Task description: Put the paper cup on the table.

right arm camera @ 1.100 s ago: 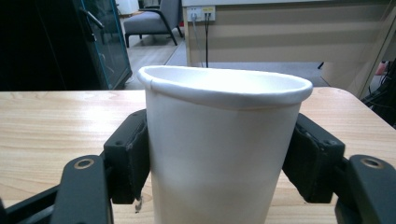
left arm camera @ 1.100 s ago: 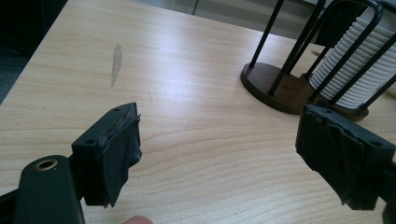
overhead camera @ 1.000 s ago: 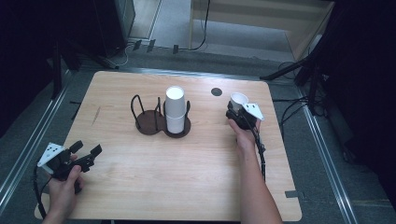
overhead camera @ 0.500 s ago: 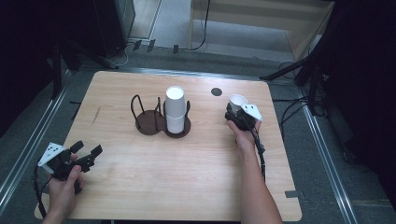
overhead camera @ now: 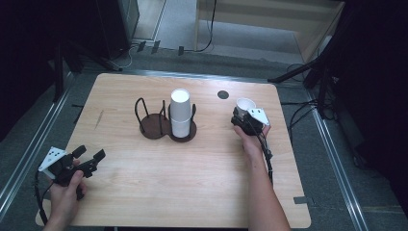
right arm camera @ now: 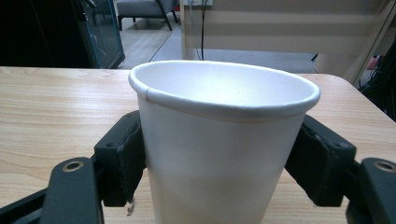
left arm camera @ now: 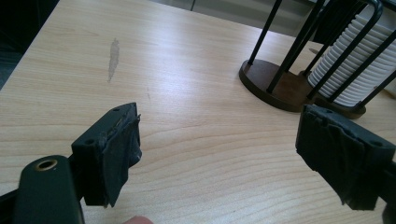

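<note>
Paper cup (right arm camera: 219,144) stands upright between right claw (right arm camera: 219,163) pads; jaws just opening, barely touching.

The paper cup's (right arm camera: 219,154) base is cut off by the right gripper view's bottom edge; the cup stack (left arm camera: 359,65) runs past the left gripper view's right edge.

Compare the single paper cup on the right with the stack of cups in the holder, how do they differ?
The single paper cup stands alone on the table between the right tool's jaws, which have just been opening; the stack of cups sits in the wire holder, untouched. The single cup is short; the stack rises taller. Both are white and upright, mouths up.
</note>
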{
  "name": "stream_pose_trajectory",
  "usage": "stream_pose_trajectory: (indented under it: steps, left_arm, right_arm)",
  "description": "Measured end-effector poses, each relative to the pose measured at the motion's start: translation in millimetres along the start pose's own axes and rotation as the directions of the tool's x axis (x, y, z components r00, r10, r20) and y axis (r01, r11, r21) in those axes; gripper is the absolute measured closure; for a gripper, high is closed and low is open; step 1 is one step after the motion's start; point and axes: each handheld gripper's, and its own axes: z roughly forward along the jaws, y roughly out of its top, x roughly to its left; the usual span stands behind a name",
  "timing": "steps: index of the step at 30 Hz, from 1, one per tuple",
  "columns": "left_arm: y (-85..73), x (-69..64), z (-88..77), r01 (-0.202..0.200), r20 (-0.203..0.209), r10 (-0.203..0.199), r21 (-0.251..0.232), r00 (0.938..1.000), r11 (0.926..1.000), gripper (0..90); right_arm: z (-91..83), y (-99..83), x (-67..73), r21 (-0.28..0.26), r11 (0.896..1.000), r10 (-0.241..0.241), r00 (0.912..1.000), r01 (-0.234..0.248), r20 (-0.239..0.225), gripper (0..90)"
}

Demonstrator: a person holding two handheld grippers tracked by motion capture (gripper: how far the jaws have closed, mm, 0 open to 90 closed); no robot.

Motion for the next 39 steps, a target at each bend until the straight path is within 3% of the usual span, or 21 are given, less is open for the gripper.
stream_pose_trajectory:
  steps: [11,24,33,39]
  left_arm:
    - [-0.1,-0.2,0.1,0.000,-0.002,0.000,0.002,1.0000,1.0000,14.4]
    - [-0.1,-0.3,0.1,0.000,-0.002,0.000,0.002,1.0000,1.0000,14.4]
    - [-0.1,-0.4,0.2,-0.004,-0.003,0.004,0.004,1.0000,1.0000,14.4]
    - [-0.2,-0.4,0.2,-0.003,-0.004,0.003,0.004,1.0000,1.0000,14.4]
  right_arm:
    - [-2.3,0.2,-1.5,0.009,1.000,0.018,0.9998,-0.018,-0.002,25.4]
    - [-7.7,2.5,-2.6,0.021,1.000,0.005,0.9998,-0.004,-0.017,22.0]
    - [-16.3,6.1,-6.6,0.025,1.000,-0.012,0.9981,0.013,-0.060,7.7]
    - [-25.6,9.1,-9.5,0.019,1.000,-0.015,0.9964,0.017,-0.083,2.9]
